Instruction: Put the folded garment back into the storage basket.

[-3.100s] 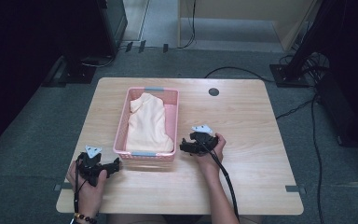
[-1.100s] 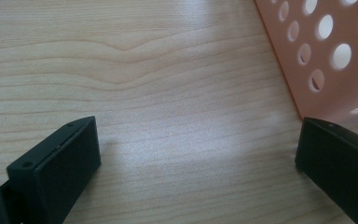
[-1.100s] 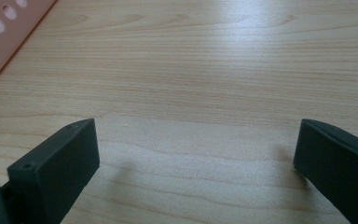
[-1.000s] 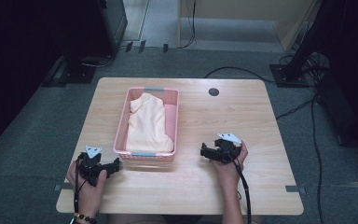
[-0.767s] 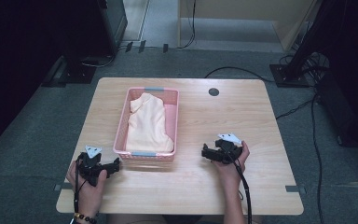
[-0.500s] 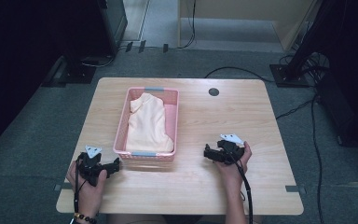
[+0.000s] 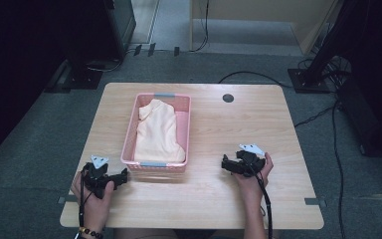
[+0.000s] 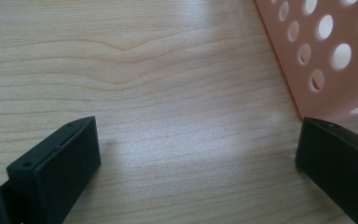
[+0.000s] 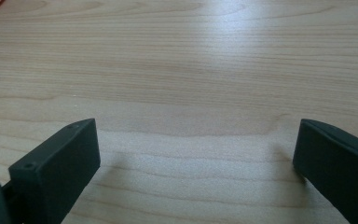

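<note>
Basket [image 7: 128, 144]: pink, holding the folded shirt [image 7: 155, 130], sitting mid-table.
My left gripper [image 7: 123, 175]: resting wide open, empty, just beside the basket's near corner.
My right gripper [image 7: 225, 163]: gaping empty, right of the basket, bare wood [image 9: 200, 70] ahead.

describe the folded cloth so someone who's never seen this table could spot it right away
On the light wooden table, look left of centre for the pink perforated basket, the one container there. Inside it lies the folded cloth, filling most of the floor. It is pale peach and soft, unlike the hard black left hand-held gripper and right hand-held gripper resting nearer the person.
</note>
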